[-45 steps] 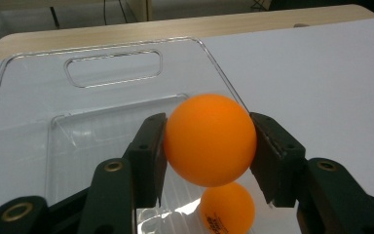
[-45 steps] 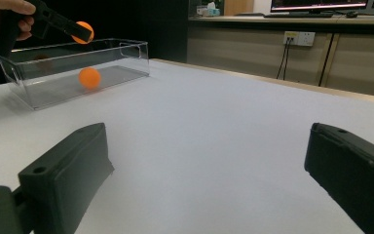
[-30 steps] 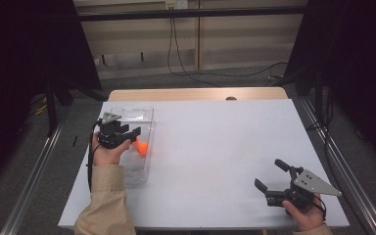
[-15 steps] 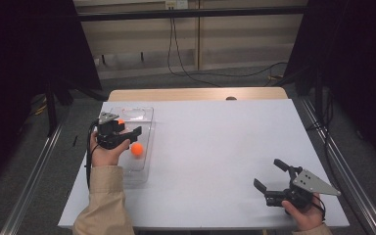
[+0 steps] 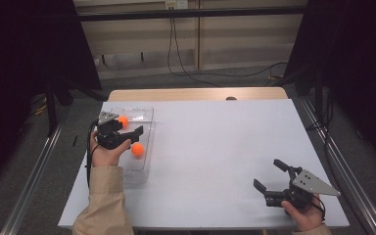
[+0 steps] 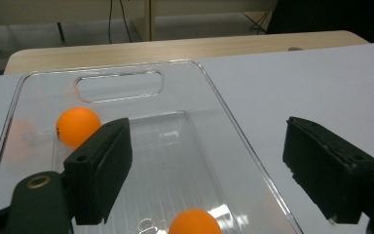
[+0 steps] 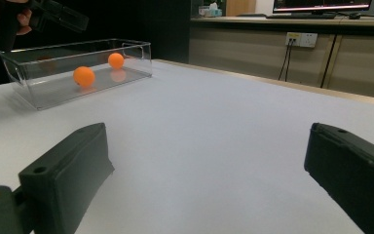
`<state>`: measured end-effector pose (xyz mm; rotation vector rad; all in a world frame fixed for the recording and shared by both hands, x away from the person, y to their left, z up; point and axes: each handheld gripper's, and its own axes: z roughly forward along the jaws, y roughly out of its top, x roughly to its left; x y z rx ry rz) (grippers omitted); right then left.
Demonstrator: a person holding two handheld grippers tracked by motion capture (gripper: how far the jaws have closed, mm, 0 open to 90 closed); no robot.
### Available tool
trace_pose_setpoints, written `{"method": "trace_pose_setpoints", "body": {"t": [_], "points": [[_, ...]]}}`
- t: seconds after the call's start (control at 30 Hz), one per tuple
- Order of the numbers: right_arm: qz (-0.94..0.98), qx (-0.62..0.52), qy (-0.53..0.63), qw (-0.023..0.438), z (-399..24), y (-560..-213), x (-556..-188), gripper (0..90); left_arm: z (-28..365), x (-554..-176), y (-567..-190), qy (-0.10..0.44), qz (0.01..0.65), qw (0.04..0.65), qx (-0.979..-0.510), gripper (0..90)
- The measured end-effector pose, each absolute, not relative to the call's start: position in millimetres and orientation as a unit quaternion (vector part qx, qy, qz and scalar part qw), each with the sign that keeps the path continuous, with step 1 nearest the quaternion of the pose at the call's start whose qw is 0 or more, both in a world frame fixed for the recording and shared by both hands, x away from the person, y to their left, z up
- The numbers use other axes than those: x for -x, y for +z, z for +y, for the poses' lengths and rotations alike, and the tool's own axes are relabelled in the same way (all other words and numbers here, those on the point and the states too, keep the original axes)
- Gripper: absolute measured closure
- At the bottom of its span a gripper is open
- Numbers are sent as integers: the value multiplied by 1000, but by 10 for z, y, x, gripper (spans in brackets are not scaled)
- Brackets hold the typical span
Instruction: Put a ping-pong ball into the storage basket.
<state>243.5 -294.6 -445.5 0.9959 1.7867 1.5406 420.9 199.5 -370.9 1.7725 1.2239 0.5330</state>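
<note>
A clear plastic bin (image 5: 147, 113) stands at the table's left side with two orange balls in it. One ball (image 5: 123, 121) lies toward the far end, the other ball (image 5: 137, 149) nearer the person. My left gripper (image 5: 129, 129) hovers over the bin; its jaws have just been opening and nothing is between them. In the left gripper view the far ball (image 6: 78, 126) sits beyond the left jaw and the near ball (image 6: 194, 223) lies low on the bin (image 6: 233, 126) floor. My right gripper (image 5: 267, 173) rests open near the front right edge.
The white table top (image 5: 225, 142) stretches bare between the bin and the right gripper. In the right gripper view the bin (image 7: 39, 100) stands far left with both balls. A wooden strip (image 5: 196, 94) edges the table's far side.
The left gripper's jaws opened and let go of an orange ball, which now lies in the bin. A second ball came into sight at the far end. Neither hand shifted.
</note>
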Motion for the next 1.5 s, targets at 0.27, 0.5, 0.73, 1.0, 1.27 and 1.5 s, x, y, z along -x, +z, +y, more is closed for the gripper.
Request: {"method": "trace_pose_setpoints", "body": {"t": [0.27,0.5,0.73,1.0,1.27,1.5], "points": [[667,-375,576,288,-2965,-4458,-2429,24,1971,-4192,-3685,215,489,454,-713,126],[666,-376,577,287,-2967,-4454,-2428,24,1958,-4160,-3661,216,485,460,-711,103],[666,-375,577,288,-2964,-4452,-2425,24,1957,-4113,-3649,217,480,467,-710,82],[665,-376,578,288,-2966,-4446,-2423,24,1974,-4069,-3691,216,476,476,-708,58],[664,-375,578,291,-2975,-4443,-2423,24,2010,-4012,-3690,214,470,491,-701,43],[664,-375,578,291,-2968,-4439,-2422,24,2017,-3973,-3734,218,467,490,-703,41]]}}
